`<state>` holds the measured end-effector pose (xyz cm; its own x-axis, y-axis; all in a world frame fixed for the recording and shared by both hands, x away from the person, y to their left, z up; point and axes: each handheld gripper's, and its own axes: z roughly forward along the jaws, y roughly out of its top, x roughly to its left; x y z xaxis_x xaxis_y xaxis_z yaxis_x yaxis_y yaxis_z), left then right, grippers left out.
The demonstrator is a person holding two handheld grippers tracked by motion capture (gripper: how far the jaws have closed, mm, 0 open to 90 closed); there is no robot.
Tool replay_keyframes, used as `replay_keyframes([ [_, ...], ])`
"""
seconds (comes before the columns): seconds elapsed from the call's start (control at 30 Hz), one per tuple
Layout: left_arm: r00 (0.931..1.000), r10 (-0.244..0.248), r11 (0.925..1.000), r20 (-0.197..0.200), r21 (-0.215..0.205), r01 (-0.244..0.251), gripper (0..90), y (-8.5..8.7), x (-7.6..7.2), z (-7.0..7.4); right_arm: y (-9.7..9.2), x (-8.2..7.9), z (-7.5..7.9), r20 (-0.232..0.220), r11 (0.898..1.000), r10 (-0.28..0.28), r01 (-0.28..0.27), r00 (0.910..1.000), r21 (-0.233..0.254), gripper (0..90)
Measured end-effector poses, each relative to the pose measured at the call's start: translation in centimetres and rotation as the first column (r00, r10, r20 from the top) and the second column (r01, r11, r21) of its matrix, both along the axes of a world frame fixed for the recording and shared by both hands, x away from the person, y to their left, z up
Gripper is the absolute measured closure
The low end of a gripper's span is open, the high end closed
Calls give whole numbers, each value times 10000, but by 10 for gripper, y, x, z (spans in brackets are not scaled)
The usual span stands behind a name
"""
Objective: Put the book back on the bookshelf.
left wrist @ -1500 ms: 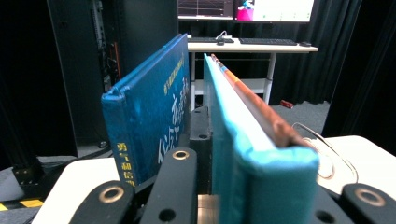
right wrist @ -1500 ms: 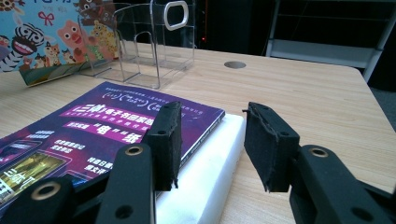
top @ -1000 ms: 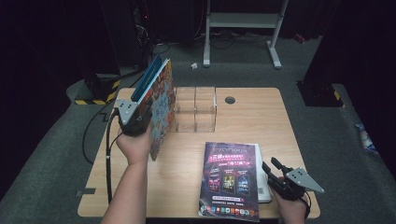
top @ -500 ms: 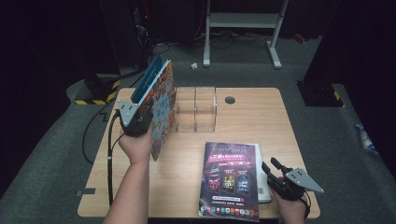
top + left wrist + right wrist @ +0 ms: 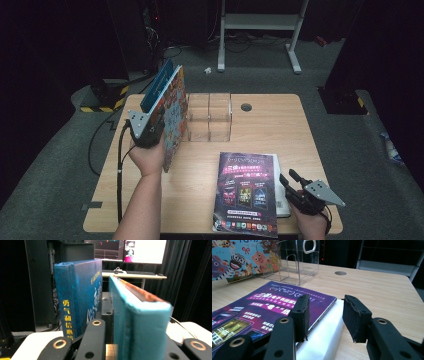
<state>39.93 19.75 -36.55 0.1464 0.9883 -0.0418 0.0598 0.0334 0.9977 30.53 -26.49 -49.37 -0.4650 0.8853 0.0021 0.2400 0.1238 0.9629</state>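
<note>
A light wooden table (image 5: 280,125) stands on grey carpet (image 5: 60,165). A clear plastic rack (image 5: 210,117) sits on it near the far edge, with a round cable hole (image 5: 246,107) in the tabletop just to its right. Toward the near edge a white book (image 5: 281,195) lies flat, and a purple magazine (image 5: 246,190) rests on top of it, spilling onto the wood.

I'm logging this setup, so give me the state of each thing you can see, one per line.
Left claw: shut on the two books.
Two books: held upright, off the table.
Right claw: open, holding nothing.
Purple magazine: lying flat, closed, on the white book.
White book: flat on the table.
Clear rack: upright, empty.
</note>
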Motion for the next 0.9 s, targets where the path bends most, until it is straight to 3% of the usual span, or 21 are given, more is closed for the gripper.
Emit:
replay_keyframes([
  [0.17, 10000, -40, 10000, 77, 7, 40, 812, 0, -1, -4, 1, 0, -1, -45, 10000, 13, -13, 10000, 3, 565],
  [0.4, 9993, -379, 9987, 59, 341, 377, 806, 1, -9, -11, 0, 0, -1, -40, 10000, 3, -3, 10000, 2, 565],
  [0.73, 9985, -481, 9988, -255, 68, 483, 799, 15, -20, -22, 4, 0, -1, -102, 10000, 51, -52, 9999, -54, 565],
  [0.9, 9972, -603, 9975, -436, 340, 618, 788, 16, -22, -20, 5, 1, -2, -78, 9999, 63, -64, 9999, -111, 565],
])
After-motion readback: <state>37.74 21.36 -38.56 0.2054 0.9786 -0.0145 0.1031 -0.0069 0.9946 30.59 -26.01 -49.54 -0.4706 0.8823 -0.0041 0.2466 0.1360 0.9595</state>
